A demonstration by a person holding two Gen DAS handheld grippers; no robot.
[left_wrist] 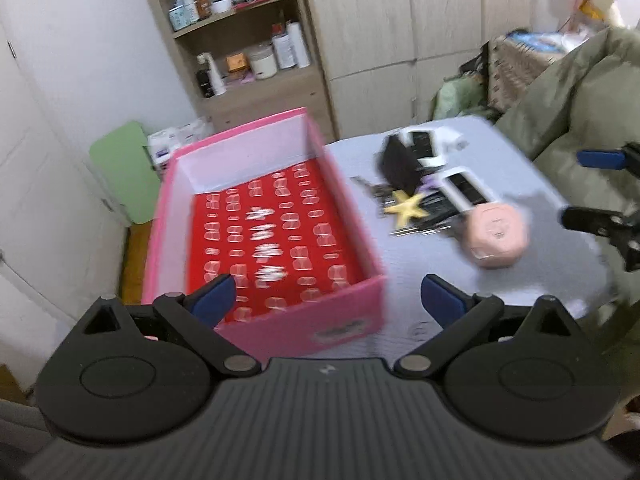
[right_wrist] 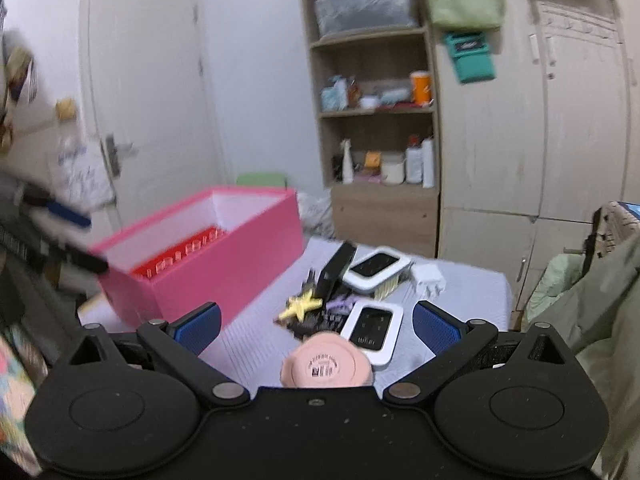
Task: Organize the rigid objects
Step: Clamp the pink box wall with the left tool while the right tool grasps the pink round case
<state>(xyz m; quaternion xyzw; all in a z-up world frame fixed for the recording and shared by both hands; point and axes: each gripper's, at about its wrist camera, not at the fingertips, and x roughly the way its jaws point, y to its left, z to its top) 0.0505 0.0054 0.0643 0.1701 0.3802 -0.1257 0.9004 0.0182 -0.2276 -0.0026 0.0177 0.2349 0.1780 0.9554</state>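
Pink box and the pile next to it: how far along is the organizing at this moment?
Nothing looks done: the pink box shows only its red patterned liner. Nothing is in hand; the left gripper and right gripper are both open and empty. Left on the table: the round pink case, yellow star, two white-framed devices, black item and white plug.

Two wrist views from above the table (left_wrist: 420, 280), both facing pink box (left_wrist: 264, 216) and shelves (right_wrist: 376, 120)
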